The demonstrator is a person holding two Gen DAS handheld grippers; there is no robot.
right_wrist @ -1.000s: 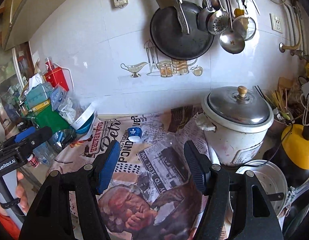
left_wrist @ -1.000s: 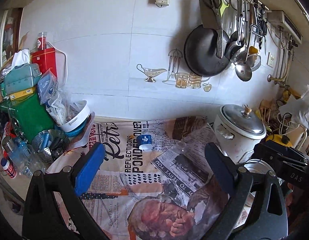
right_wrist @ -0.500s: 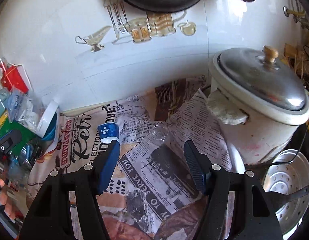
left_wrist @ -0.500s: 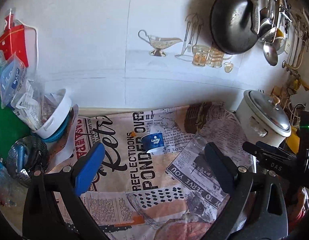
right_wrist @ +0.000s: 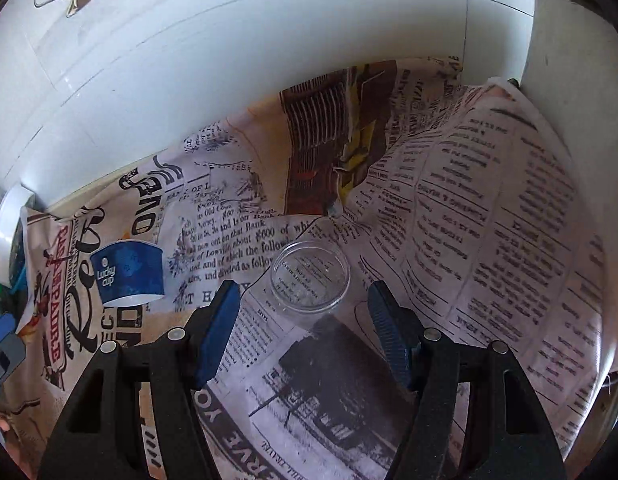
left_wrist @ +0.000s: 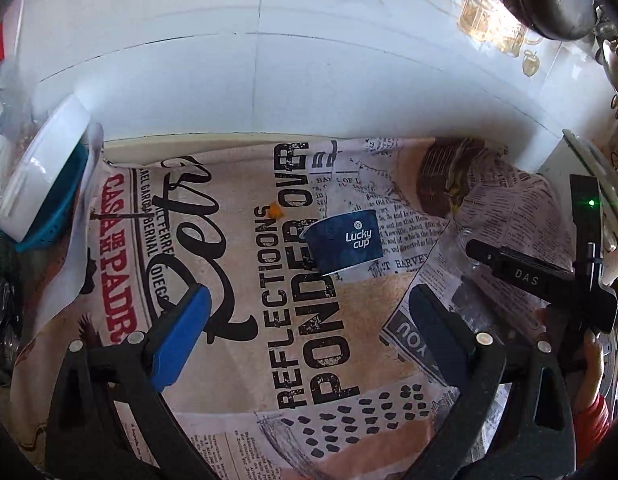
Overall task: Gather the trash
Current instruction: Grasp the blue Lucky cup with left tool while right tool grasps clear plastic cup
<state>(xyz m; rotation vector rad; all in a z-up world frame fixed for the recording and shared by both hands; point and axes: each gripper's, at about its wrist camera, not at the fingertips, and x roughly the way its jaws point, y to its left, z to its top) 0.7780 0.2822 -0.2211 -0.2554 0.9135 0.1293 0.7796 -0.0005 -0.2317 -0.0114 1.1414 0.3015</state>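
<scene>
A blue "Lucky cup" paper cup [left_wrist: 345, 240] lies on its side on the newspaper-print cloth [left_wrist: 245, 360]. My left gripper [left_wrist: 305, 316] is open and empty, just short of the cup. The cup also shows at the left of the right wrist view [right_wrist: 129, 272]. A clear plastic cup [right_wrist: 311, 276] lies on the cloth with its mouth toward the camera. My right gripper [right_wrist: 305, 318] is open, its blue pads either side of the cup's near end, not touching it. A small orange scrap [left_wrist: 275, 211] lies behind the blue cup.
A white tiled wall [left_wrist: 269, 80] runs along the back. A white bowl in a teal basket [left_wrist: 41, 176] leans at the left. A white rice cooker [right_wrist: 577, 52] stands at the right, the cloth riding up against it. The right gripper's body [left_wrist: 541, 280] crosses the left wrist view's right side.
Both grippers have moved forward and down toward the cloth. The blue cup and the clear cup now look much closer. Both grippers stay open.
</scene>
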